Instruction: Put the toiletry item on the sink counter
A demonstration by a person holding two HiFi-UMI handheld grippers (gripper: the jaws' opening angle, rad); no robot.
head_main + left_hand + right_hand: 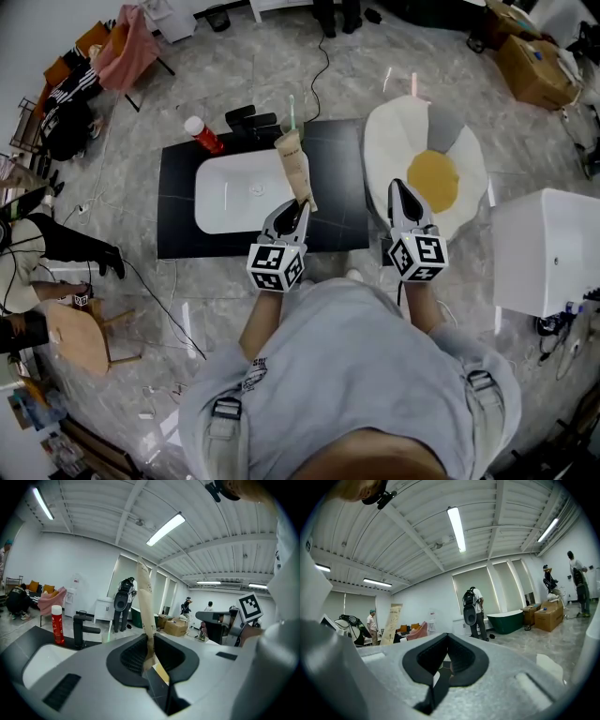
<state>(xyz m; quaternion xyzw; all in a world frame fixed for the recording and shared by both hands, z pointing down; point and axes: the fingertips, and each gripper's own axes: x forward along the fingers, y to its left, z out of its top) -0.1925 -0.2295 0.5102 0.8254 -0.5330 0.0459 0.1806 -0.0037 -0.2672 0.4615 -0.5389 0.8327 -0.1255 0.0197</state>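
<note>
One beige tube [294, 164] is clenched in the left tongs [300, 204], mid-frame over the black counter [178, 202]; right tongs [403, 192] closed, empty. Next, likely: lower, release.

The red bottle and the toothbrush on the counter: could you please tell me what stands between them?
A black faucet stands between the red bottle and the toothbrush, as the head view shows.
</note>
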